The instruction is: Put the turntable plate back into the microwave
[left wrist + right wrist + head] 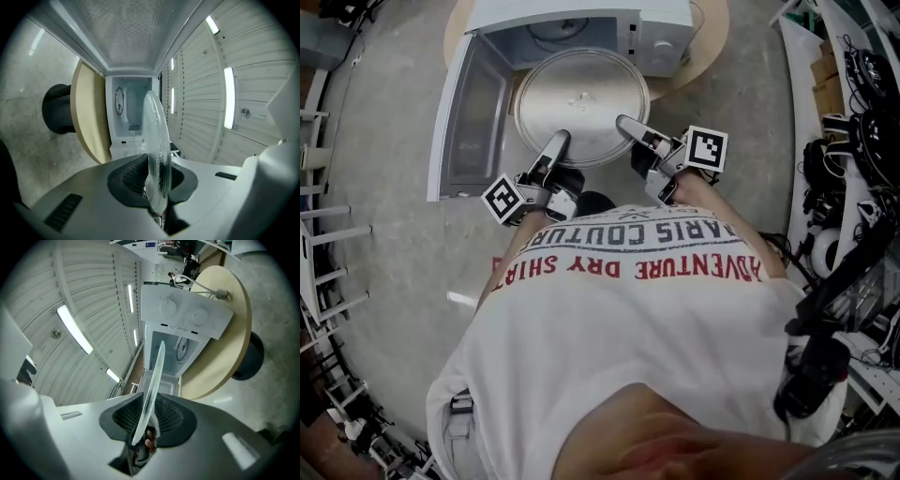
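There is one plate (581, 98), one microwave (581, 14) and two tools. The plate is round and clear, and it is held about level in the air, just in front of the open microwave. Its far edge reaches the mouth of the cavity, and its near part hangs over the floor (394, 234).

The left tool (558, 141) is clamped on the near left rim of the plate, and the right tool (628, 124) is clamped on the near right rim. In the left gripper view the plate (157, 150) stands edge-on between the two pads of the tool (157, 187), which press on it. The right gripper view shows the same: the thin plate edge (152, 390) is pinched between the jaws of the tool (147, 423).

The one door (473, 117) is swung fully open to the left. Its inner side is close to the left edge of the plate, with a narrow gap between them. On the right the plate edge is near the control panel side of the microwave. The microwave stands on a round worktop (708, 47), whose rim shows at the right of the plate. The cavity (131, 117) lies straight ahead of both tools.
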`<action>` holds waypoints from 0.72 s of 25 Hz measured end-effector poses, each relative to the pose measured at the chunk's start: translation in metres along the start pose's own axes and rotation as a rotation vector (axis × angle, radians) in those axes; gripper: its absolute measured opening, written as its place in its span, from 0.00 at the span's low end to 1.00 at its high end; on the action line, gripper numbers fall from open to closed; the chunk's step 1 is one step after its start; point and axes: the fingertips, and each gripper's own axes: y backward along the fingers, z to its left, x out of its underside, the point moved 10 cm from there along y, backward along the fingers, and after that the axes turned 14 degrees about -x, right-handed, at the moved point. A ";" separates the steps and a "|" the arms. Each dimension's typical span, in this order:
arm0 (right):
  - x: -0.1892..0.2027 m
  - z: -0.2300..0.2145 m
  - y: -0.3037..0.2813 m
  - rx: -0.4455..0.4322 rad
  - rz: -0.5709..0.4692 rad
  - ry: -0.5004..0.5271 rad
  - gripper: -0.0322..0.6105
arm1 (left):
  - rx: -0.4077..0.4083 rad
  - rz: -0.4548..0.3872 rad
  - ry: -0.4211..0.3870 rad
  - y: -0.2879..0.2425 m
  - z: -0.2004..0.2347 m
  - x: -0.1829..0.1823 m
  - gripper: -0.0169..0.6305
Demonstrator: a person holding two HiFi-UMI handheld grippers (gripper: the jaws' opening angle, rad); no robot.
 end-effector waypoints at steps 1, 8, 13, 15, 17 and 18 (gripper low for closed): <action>-0.002 -0.003 -0.004 -0.017 0.002 -0.016 0.13 | 0.003 -0.011 0.003 -0.002 0.001 -0.003 0.07; -0.014 -0.032 -0.033 -0.006 0.030 -0.069 0.16 | -0.011 -0.079 0.004 -0.024 0.015 -0.035 0.07; -0.017 -0.054 -0.063 -0.005 0.092 -0.088 0.16 | -0.029 -0.114 0.020 -0.050 0.027 -0.058 0.07; -0.019 -0.066 -0.077 0.020 0.113 -0.098 0.16 | -0.039 -0.127 0.022 -0.061 0.032 -0.070 0.07; -0.023 -0.077 -0.090 0.041 0.113 -0.115 0.16 | -0.047 -0.138 0.028 -0.072 0.038 -0.082 0.07; -0.025 -0.082 -0.096 0.046 0.106 -0.128 0.16 | -0.053 -0.141 0.033 -0.076 0.041 -0.087 0.07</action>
